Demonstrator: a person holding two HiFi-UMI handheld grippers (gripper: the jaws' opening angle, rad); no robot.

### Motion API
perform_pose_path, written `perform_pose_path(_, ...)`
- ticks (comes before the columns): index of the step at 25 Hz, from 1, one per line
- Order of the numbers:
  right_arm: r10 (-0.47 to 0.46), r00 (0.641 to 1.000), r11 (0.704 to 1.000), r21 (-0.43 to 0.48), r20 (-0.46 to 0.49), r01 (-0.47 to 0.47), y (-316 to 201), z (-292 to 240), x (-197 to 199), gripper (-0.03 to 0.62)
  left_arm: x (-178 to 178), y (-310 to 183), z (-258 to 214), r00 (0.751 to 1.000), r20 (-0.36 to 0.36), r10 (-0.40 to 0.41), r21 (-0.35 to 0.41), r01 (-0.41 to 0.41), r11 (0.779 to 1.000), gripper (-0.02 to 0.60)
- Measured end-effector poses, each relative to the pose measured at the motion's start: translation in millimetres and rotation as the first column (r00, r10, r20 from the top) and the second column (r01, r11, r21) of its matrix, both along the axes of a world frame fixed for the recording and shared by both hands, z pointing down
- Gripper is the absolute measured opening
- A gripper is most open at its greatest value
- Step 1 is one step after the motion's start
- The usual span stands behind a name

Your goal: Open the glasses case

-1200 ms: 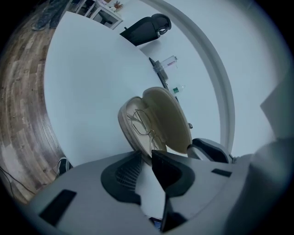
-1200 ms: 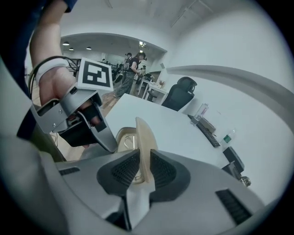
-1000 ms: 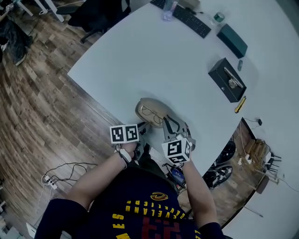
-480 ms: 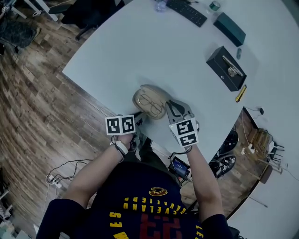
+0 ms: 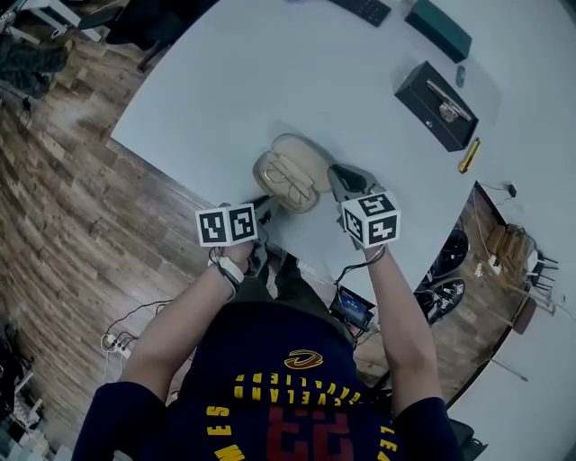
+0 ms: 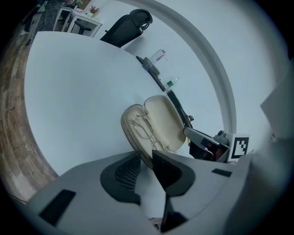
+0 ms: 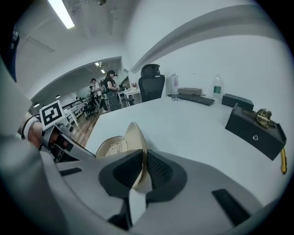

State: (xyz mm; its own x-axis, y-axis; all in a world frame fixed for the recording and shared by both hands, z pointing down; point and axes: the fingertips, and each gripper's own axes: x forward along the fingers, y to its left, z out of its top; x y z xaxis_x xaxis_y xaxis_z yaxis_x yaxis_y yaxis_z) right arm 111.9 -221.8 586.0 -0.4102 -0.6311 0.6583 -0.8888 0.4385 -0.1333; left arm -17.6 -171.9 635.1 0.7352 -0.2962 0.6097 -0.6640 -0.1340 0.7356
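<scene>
The beige glasses case (image 5: 286,180) lies open near the table's front edge, with wire-framed glasses (image 6: 146,129) in its base. My left gripper (image 5: 262,208) is at the base's near rim, and in the left gripper view the rim sits pinched between its fingertips (image 6: 147,158). My right gripper (image 5: 336,174) is at the case's right side. Its jaws are closing with the raised lid (image 7: 136,140) edge-on between the pads (image 7: 143,160).
A black box (image 5: 436,93) with a metal piece on top stands at the back right, with a yellow pen (image 5: 465,155) beside it. Farther back are a dark teal box (image 5: 438,27) and a keyboard (image 7: 197,98). The table edge (image 5: 180,180) and wood floor lie to the left.
My right gripper has rolled and shifted to the right along the case, and the lid now stands wider open. The left gripper has stayed at the case's near rim.
</scene>
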Motion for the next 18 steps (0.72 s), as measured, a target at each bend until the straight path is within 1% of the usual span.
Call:
perform_pose_path(6,0.048,0.998,0.997,-0.06,0.048,-0.045,-7,16,17,0.04,5,-6,1,1.0,0.002,-0.004,0.001,0.004,1.0,0.087)
perform_pose_path(12,0.054,0.997,0.996,-0.08,0.061,-0.049,-12,25,20,0.037,5,-8,0,1.0,-0.006,-0.006,0.007,0.006,1.0,0.087)
perform_pose_path(18,0.07,0.992,0.994,-0.096,0.102,-0.06,-11,29,23,0.035,6,-6,-1,1.0,-0.002,-0.005,0.006,0.005,1.0,0.087)
